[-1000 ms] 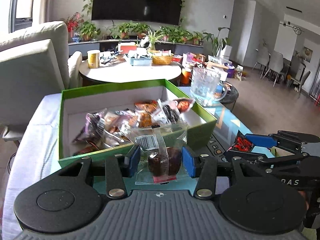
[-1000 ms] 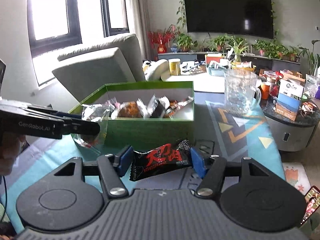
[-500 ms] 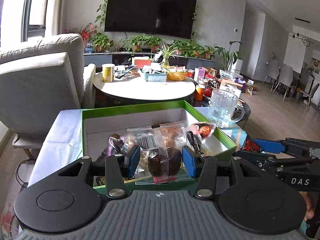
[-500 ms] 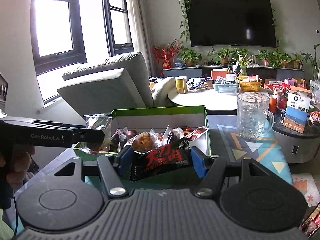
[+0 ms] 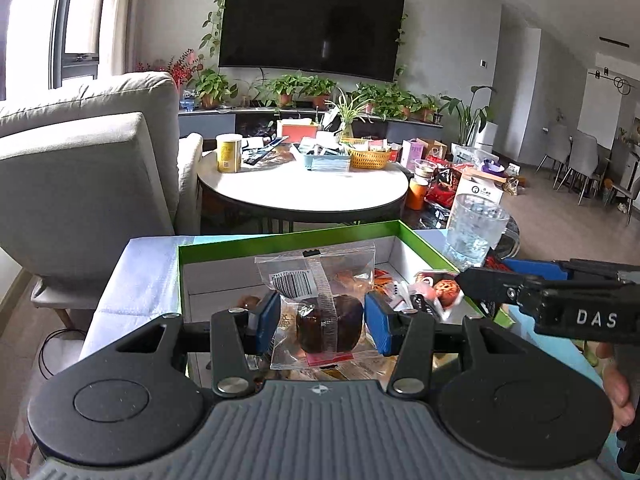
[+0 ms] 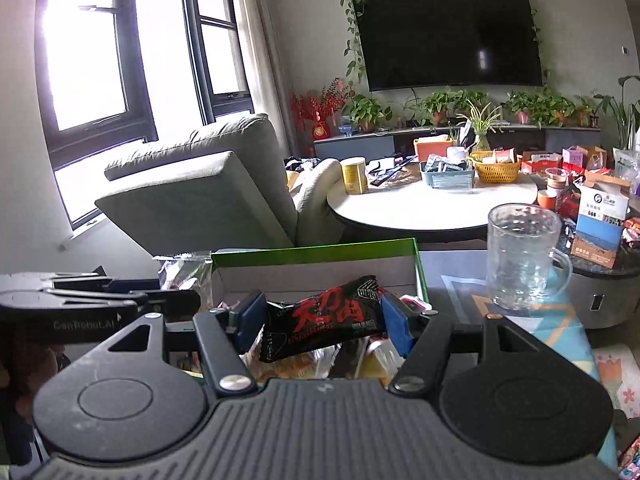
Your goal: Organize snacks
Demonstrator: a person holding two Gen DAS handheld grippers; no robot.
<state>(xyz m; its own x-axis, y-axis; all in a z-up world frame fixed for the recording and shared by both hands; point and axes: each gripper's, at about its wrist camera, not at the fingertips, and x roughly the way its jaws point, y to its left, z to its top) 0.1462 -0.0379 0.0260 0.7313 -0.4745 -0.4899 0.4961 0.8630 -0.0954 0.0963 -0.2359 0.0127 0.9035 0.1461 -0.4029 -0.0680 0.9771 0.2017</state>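
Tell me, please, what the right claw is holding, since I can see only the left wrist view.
Observer: The right claw is shut on a black packet printed with red characters.
Operator: Is it over the green box?
Observer: Yes, the packet hangs above the snacks inside the green box.
Operator: Which way does the glass mug's handle face?
Observer: The glass mug stands upright to the right of the box, handle pointing right.
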